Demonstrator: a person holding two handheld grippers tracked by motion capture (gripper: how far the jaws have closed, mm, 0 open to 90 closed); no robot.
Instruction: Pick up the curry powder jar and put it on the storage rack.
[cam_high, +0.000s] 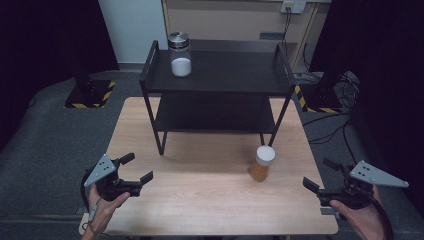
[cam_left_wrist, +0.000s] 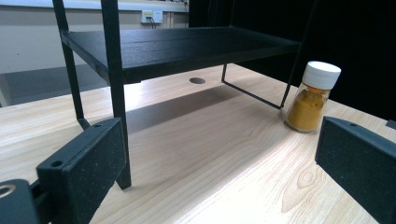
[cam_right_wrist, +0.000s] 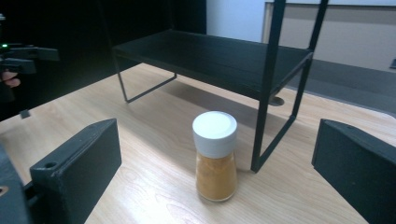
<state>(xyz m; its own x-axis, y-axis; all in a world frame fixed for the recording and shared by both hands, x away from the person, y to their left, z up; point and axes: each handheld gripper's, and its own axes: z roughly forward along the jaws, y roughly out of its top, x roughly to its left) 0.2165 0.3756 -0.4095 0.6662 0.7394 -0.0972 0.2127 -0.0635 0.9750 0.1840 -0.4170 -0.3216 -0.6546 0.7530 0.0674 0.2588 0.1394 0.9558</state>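
A small jar of orange powder with a white cap (cam_high: 262, 163) (cam_left_wrist: 312, 96) (cam_right_wrist: 215, 156) stands upright on the wooden table (cam_high: 200, 200), just in front of the black shelf's right front leg. A glass jar of white powder with a metal lid (cam_high: 180, 54) stands on the top of the black two-tier shelf (cam_high: 220, 75), at its left. My left gripper (cam_high: 137, 168) (cam_left_wrist: 219, 172) hovers open at the table's front left. My right gripper (cam_high: 320, 173) (cam_right_wrist: 219, 177) is open at the front right, pointing at the orange jar, which is some way ahead of its jaws.
The shelf's lower tier (cam_high: 215, 115) holds nothing. A round cable hole (cam_left_wrist: 197, 80) lies in the table under the shelf. Black stands (cam_high: 90, 90) and cables (cam_high: 330, 130) sit on the grey floor beyond the table.
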